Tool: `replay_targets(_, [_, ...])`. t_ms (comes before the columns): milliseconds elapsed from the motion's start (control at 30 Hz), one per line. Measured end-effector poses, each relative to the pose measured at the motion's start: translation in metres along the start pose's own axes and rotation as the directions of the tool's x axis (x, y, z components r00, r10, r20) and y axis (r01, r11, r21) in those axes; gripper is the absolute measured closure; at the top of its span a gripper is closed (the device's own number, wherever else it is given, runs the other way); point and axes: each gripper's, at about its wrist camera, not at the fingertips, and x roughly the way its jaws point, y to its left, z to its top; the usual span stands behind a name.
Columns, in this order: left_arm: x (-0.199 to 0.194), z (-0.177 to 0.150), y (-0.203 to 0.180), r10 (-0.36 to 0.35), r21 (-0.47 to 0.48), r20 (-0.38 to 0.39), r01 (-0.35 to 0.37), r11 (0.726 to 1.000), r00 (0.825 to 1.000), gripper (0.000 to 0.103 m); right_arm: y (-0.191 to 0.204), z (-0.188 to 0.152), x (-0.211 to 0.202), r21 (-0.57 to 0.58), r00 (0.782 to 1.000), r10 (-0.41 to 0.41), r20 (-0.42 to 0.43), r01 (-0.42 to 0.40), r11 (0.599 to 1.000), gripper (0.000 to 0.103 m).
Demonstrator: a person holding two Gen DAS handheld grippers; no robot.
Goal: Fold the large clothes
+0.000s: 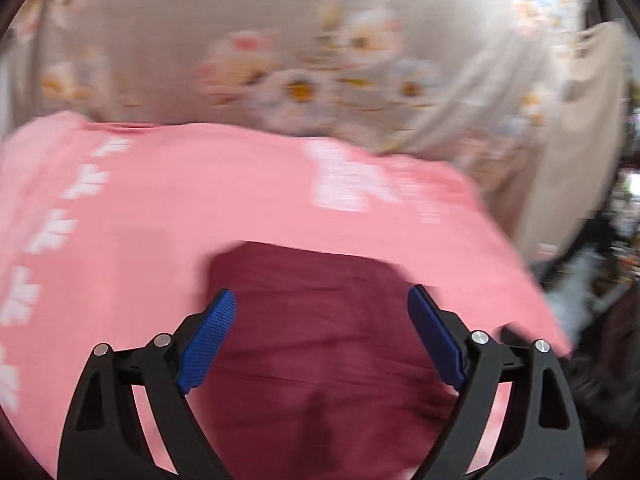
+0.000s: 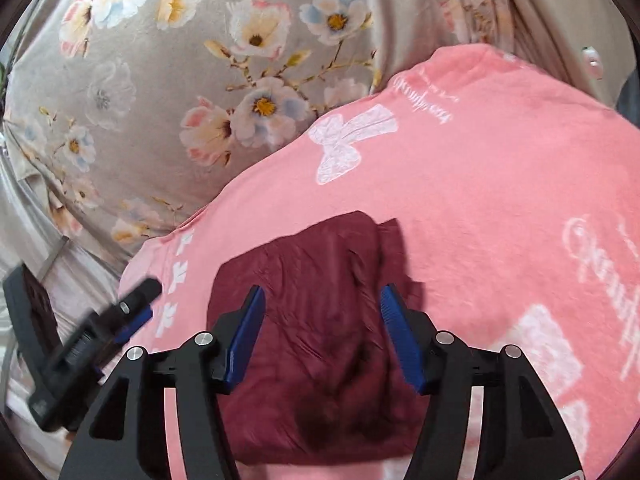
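While both grippers hover open and empty, left gripper [image 1: 322,336] and right gripper [image 2: 322,336] face a folded maroon garment [image 2: 316,340] on a pink blanket [image 2: 500,184].

Count, both views:
- Maroon garment [image 2: 320,340]: one, folded.
- Pink blanket [image 2: 500,184]: one; white bow print [image 2: 352,144] on it: one whole; small white motifs in row along edge: too blurred for firm count.
- Floral sheet [image 2: 168,92]: one.
- Grippers: two: left gripper [image 1: 322,336], right gripper [image 2: 322,336]; two blue pads [image 1: 206,344] each.
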Motion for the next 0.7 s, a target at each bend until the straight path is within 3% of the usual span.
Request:
replay_targets(133, [0.014,0.004,0.038,0.126,-0.050,-0.027,-0.128,0.991,0.992,0.018,0.021,0.031,0.038,0.063,0.997,-0.026,-0.073,0.030,0.998,0.042])
replay_targets(200, [0.017,0.009,0.048,0.143,-0.066,-0.038,-0.146,0.987,0.989,0.018,0.028,0.041,0.060,0.099,0.991,-0.047,-0.126,0.060,0.993,0.040])
replay_targets(333, [0.023,0.014,0.061,0.163,-0.074,-0.053,-0.166,0.983,0.985,0.018,0.032,0.043,0.112,0.117,0.958,-0.124,-0.259,0.159,0.980,0.041])
replay_targets(367, [0.025,0.016,0.062,0.164,-0.075,-0.056,-0.167,0.983,0.985,0.018,0.032,0.040,0.122,0.102,0.951,-0.149,-0.272,0.182,0.978,0.053])
replay_targets(400, [0.030,0.018,0.062,0.161,-0.077,-0.062,-0.165,0.983,0.985,0.018,0.031,0.038,0.128,0.090,0.949,-0.157,-0.273,0.188,0.978,0.088])
replay_targets(433, [0.034,0.017,0.062,0.158,-0.076,-0.071,-0.163,0.984,0.985,0.018,0.031,0.036,0.134,0.075,0.948,-0.160,-0.274,0.187,0.980,0.103])
replay_targets(500, [0.042,0.019,0.060,0.141,-0.074,-0.096,-0.149,0.986,0.985,0.018,0.025,0.035,0.133,0.083,0.964,-0.118,-0.240,0.141,0.986,0.103])
replay_targets(600, [0.053,0.026,0.050,0.117,-0.066,-0.102,-0.124,0.990,0.988,0.018,0.024,0.043,0.108,0.005,0.983,-0.163,-0.089,0.164,0.986,0.103])
replay_targets(700, [0.069,0.040,0.029,0.085,-0.057,-0.102,-0.091,0.994,0.991,0.018,0.018,0.044,0.099,-0.053,0.966,-0.258,-0.004,0.258,0.965,0.103])
